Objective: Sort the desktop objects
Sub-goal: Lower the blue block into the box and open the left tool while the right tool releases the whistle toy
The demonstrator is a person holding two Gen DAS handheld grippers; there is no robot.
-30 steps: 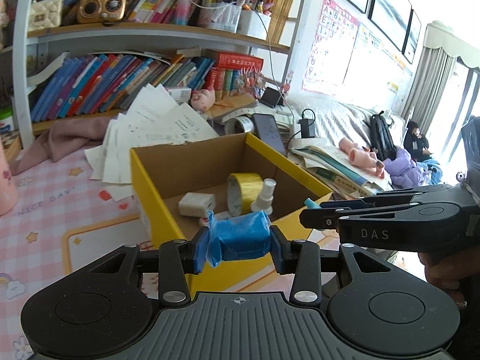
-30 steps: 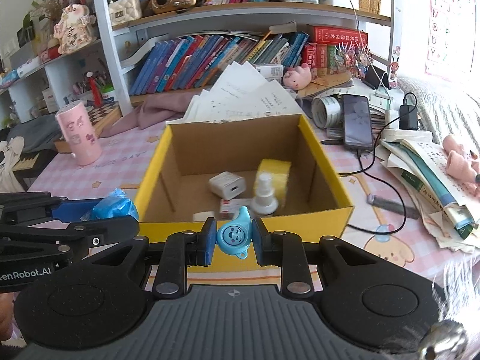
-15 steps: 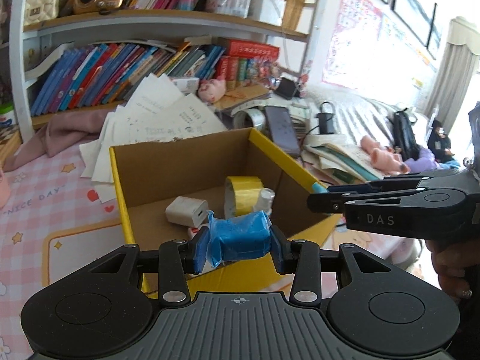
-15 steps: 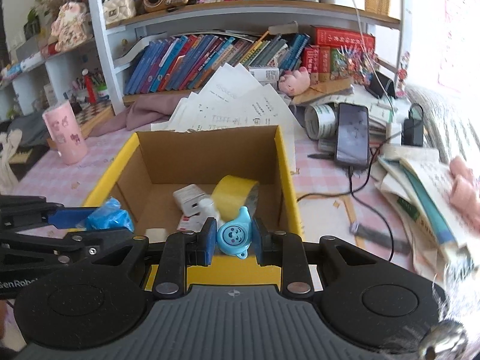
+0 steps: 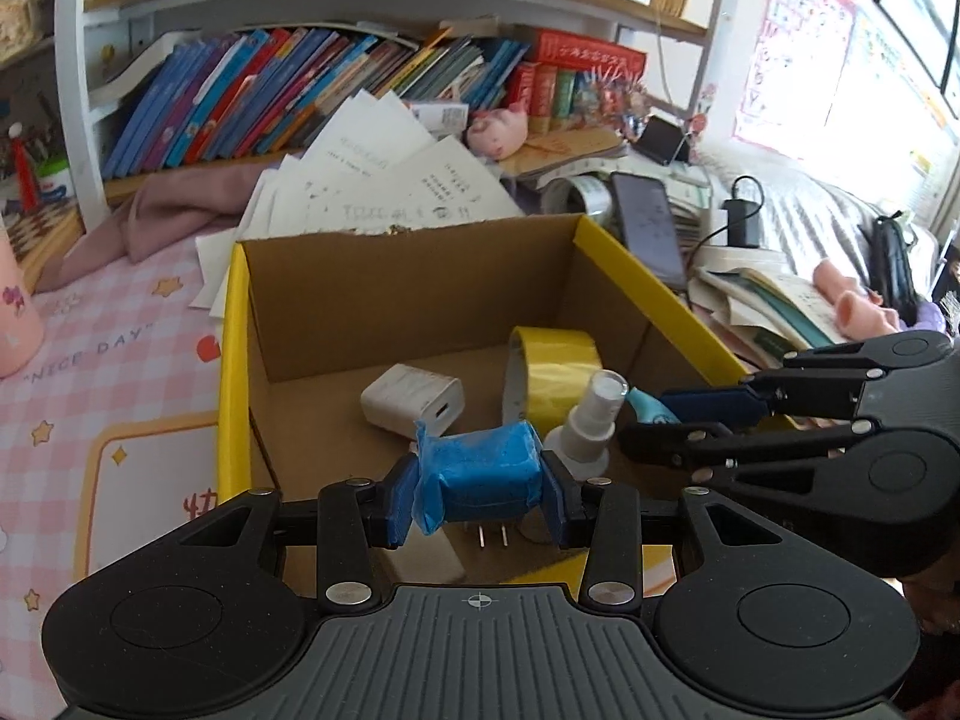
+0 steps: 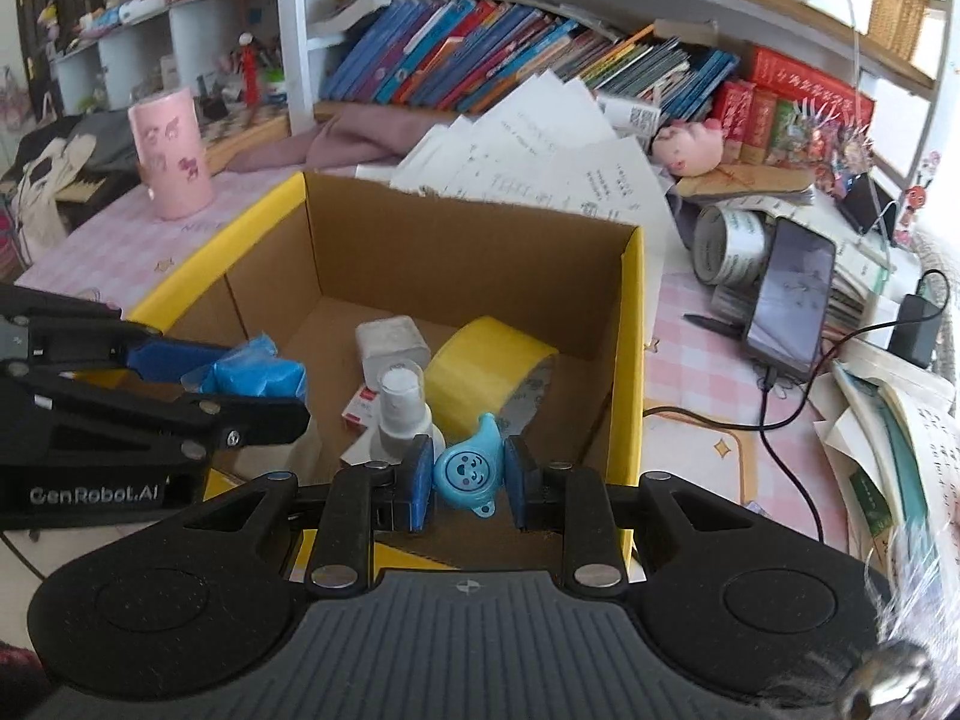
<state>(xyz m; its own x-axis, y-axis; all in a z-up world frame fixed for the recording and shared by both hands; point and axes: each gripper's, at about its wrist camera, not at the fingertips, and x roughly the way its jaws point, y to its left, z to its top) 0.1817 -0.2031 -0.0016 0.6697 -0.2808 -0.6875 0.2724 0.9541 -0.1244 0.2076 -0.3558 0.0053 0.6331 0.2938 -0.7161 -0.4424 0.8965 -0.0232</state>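
Here, one yellow-rimmed carton (image 5: 234, 360) on the bench holds one tape roll (image 5: 555, 375), one white charger (image 5: 413, 399) and one spray bottle (image 5: 591, 423). Above it, the left claw (image 5: 477, 489) clenches a soft, light blue packet (image 5: 480, 477) by its ends; the right claw (image 6: 465, 477) pinches one small, probably slippery blue charm (image 6: 468, 471).

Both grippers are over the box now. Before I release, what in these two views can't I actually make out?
- Left wrist view: the blue wrapped packet in the left gripper hides the box floor beneath; only two metal prongs show.
- Right wrist view: the white spray bottle covers most of the small red-and-white carton; its label is too small to read.
- Right wrist view: the right gripper and its round blue smiley-face toy hide the near wall of the yellow cardboard box.
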